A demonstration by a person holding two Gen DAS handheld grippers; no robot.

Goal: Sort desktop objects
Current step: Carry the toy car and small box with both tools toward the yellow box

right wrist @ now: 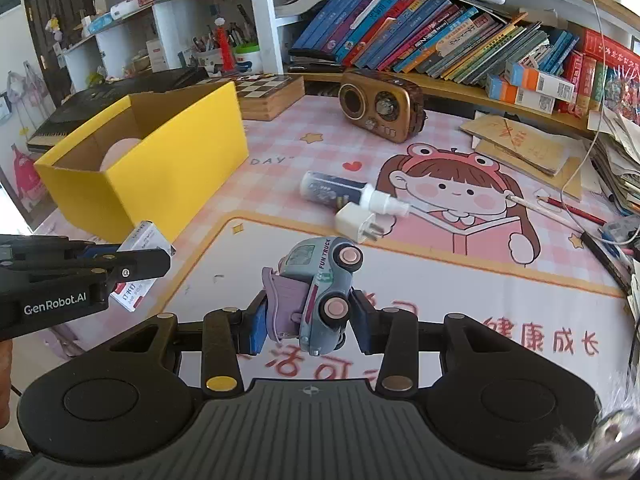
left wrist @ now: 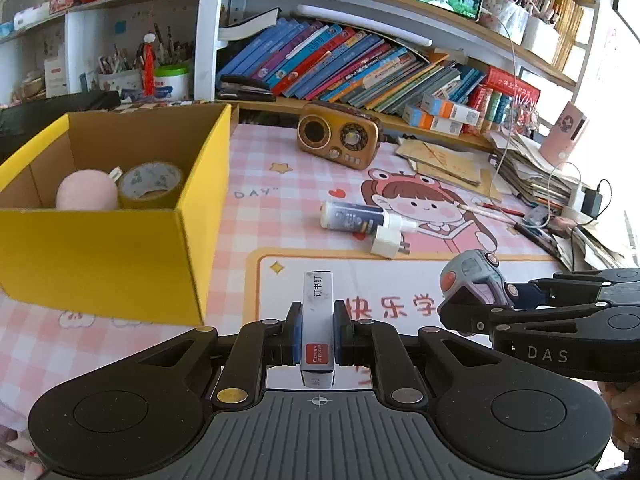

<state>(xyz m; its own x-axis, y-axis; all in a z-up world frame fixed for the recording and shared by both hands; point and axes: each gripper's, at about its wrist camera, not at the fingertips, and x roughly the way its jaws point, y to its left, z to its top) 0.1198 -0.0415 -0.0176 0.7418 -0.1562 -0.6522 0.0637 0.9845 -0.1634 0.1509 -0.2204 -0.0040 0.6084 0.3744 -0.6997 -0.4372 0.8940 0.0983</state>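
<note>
My left gripper (left wrist: 318, 334) is shut on a small staple box (left wrist: 318, 320), white and grey with a red label, held above the desk mat; it also shows in the right wrist view (right wrist: 140, 264). My right gripper (right wrist: 310, 320) is shut on a grey-blue toy truck (right wrist: 320, 292), tipped on its side with its wheels to the right; it also shows in the left wrist view (left wrist: 474, 276). The yellow cardboard box (left wrist: 120, 256) stands open at the left, holding a pink ball (left wrist: 86, 192) and a tape roll (left wrist: 150, 184).
A spray bottle (left wrist: 356, 218) and a white plug adapter (left wrist: 386, 240) lie on the pink desk mat (left wrist: 280, 200). A brown retro radio (left wrist: 338, 136) stands behind. Books, paper stacks and cables crowd the back and right. A chessboard box (right wrist: 268, 94) sits behind the yellow box.
</note>
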